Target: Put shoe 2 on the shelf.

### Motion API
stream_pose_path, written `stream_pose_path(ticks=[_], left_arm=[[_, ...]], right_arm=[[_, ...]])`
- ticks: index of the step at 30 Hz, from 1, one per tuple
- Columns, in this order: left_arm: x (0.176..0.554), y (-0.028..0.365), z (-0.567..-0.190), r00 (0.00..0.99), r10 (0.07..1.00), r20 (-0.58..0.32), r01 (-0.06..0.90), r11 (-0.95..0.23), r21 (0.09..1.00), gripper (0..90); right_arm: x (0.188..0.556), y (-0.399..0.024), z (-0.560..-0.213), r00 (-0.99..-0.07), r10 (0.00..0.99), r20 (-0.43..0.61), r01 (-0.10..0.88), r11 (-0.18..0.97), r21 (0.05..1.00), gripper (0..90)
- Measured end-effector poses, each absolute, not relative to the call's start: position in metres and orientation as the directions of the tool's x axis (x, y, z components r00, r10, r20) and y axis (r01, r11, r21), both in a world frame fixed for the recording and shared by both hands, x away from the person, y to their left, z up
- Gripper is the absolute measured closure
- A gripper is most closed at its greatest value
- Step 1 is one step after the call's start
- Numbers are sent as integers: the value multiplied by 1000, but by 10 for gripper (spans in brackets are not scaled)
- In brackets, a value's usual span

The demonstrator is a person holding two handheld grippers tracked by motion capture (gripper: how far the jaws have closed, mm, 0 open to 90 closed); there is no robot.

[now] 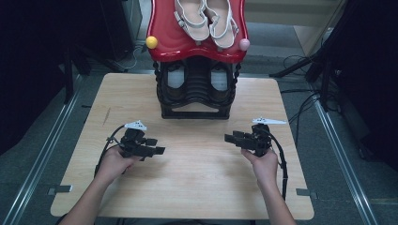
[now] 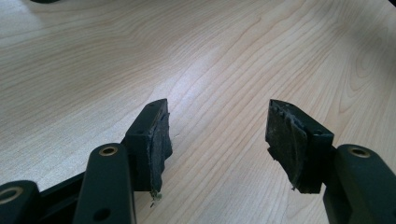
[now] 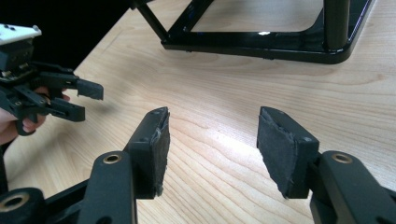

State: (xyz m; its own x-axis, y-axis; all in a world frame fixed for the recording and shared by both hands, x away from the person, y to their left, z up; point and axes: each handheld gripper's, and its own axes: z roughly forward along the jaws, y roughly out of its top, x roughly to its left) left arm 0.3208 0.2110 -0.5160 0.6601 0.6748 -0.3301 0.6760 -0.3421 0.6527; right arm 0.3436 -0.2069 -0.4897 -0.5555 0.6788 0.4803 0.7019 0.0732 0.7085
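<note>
Both grippers, left gripper (image 1: 158,146) and right gripper (image 1: 228,136), idle with jaws wide and empty over bench (image 1: 197,187); next likely reaching for sandals (image 1: 206,18) on shoe rack (image 1: 196,101).

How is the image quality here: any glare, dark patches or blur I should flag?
High view: soft overall, dark surroundings, table evenly lit. Left gripper view: pale glare band on the wood, left tool sharp, its jaws open and empty. Right gripper view: bright glint on the wood between the open jaws of the right tool, small highlight on the glossy black rack base, upper left corner black.
</note>
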Motion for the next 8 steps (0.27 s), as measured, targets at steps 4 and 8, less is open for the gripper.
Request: stream_pose_path(ticks=[4, 8], left_arm=[[321, 209, -517, 666, 672, -324, 673, -354, 649, 389], [321, 207, -518, 666, 671, -325, 675, -358, 645, 374]], right_arm=[[342, -205, -492, -565, 684, 462, 697, 96, 711, 444], [341, -201, -495, -576, 682, 451, 695, 118, 709, 435]])
